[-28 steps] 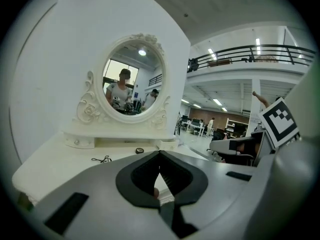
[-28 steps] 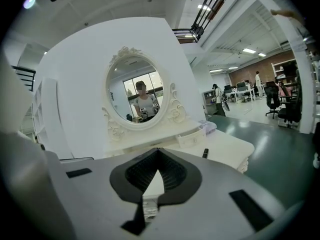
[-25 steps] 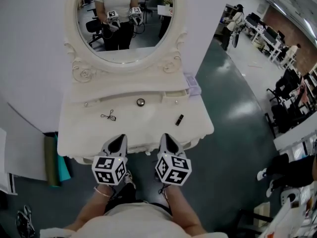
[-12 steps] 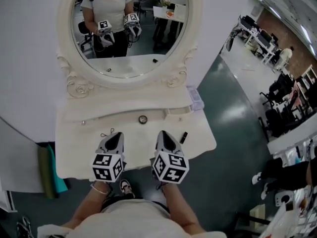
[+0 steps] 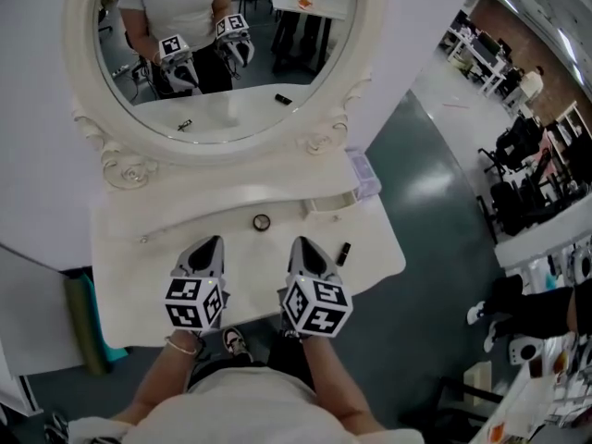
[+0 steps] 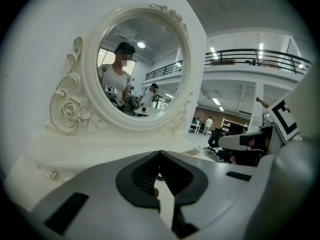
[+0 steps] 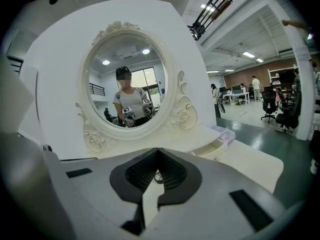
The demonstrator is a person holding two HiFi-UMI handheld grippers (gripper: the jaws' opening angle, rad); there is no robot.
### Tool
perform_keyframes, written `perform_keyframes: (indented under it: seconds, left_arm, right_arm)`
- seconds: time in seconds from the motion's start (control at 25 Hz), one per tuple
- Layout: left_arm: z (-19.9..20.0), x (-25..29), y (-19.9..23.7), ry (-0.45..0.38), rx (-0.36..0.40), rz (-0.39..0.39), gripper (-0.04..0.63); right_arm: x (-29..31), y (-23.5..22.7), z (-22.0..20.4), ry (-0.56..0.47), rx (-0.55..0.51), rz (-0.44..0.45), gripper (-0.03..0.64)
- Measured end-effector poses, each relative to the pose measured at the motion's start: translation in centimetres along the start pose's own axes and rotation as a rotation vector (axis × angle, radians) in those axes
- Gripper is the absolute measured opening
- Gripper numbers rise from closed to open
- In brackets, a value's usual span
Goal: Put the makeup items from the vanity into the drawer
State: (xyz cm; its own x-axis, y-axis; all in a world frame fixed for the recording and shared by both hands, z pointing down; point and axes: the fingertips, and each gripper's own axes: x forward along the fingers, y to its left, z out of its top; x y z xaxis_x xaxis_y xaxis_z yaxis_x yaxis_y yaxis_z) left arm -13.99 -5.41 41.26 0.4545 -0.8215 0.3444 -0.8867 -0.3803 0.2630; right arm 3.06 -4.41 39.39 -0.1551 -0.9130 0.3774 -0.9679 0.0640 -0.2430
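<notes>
so: left gripper (image 5: 211, 241) and right gripper (image 5: 298, 242) hover over the table (image 5: 129, 285) front, both fingers closed on nothing, probably staging before a pick. dark lipstick tube (image 5: 343, 252) lies just right of the right gripper; round compact (image 5: 262, 221) beyond. back right, small drawer (image 5: 330, 203) stands open to receive them.

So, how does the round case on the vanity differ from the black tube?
The round case is circular, with a dark rim and a paler middle; the black tube is slim and dark all over. The round case lies near the back; the black tube lies nearer the right front edge. Both lie loose on the vanity.
</notes>
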Motion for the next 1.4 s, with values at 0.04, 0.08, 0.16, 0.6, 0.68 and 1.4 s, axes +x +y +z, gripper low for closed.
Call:
perform_keyframes:
  seconds: [0.04,0.08,0.16,0.6,0.68,1.4]
  left_arm:
    - [-0.4,0.5,0.1,0.009,-0.004,0.004,0.003]
    - [-0.7,0.9,0.1,0.017,-0.01,0.01,0.003]
    - [-1.0,1.9,0.1,0.024,-0.029,0.024,0.003]
    - [0.2,5.0,-2.1,0.022,0.006,0.046,0.003]
    - [-0.5,5.5,-2.7,0.041,0.007,0.032,0.003]
    - [-5.8,12.1,-12.9,0.186,0.116,-0.172,0.003]
  right_arm:
    - [0.4,-0.2,-0.1,0.005,-0.001,0.004,0.015]
    - [0.8,-0.4,-0.2,0.011,-0.003,0.01,0.015]
    - [1.7,-0.9,-0.1,0.023,-0.008,0.024,0.015]
    - [3.7,-3.7,1.8,0.021,-0.013,0.046,0.015]
    - [3.6,-4.6,0.9,0.04,0.001,0.028,0.015]
    - [0.3,-16.6,-3.8,0.102,0.121,-0.186,0.017]
